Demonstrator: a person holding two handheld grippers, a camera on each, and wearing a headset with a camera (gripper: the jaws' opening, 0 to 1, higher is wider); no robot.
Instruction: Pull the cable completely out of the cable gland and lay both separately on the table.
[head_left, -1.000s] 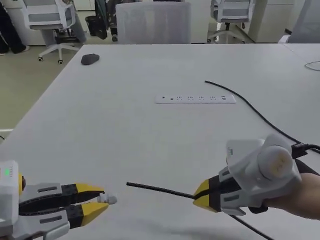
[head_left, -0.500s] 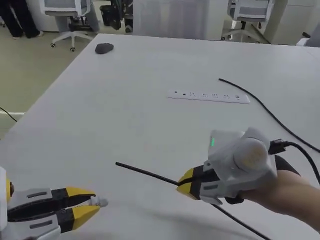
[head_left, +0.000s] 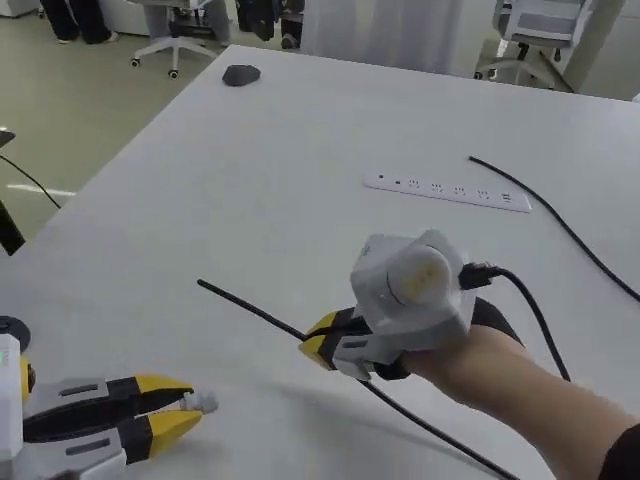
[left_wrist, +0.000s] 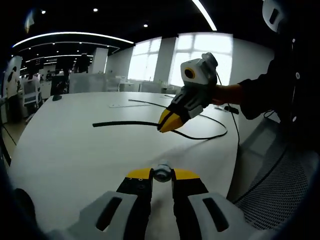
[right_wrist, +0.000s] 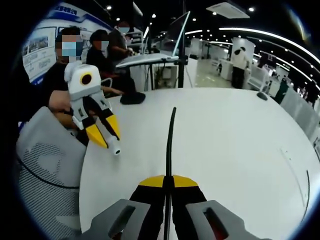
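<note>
A thin black cable (head_left: 250, 311) lies free of the gland, its loose end pointing far left over the white table (head_left: 200, 180). My right gripper (head_left: 316, 342) is shut on the cable partway along; the rest trails toward the near right. In the right gripper view the cable (right_wrist: 170, 140) runs straight out from between the shut jaws of the right gripper (right_wrist: 169, 183). My left gripper (head_left: 192, 403) at the near left is shut on the small grey-white cable gland (head_left: 207, 402), a hand's width from the cable. The gland (left_wrist: 161, 172) sits between the yellow tips of the left gripper (left_wrist: 161, 176).
A white power strip (head_left: 445, 190) lies at the far middle, with another black cord (head_left: 560, 225) running from beside it off to the right. A dark mouse (head_left: 241, 75) rests near the far left corner. The table's left edge (head_left: 90, 175) drops to the floor; office chairs stand beyond.
The head camera has swung left. My right gripper has carried the cable farther onto the table, widening the gap to the gland. The left gripper stays low, holding the gland.
</note>
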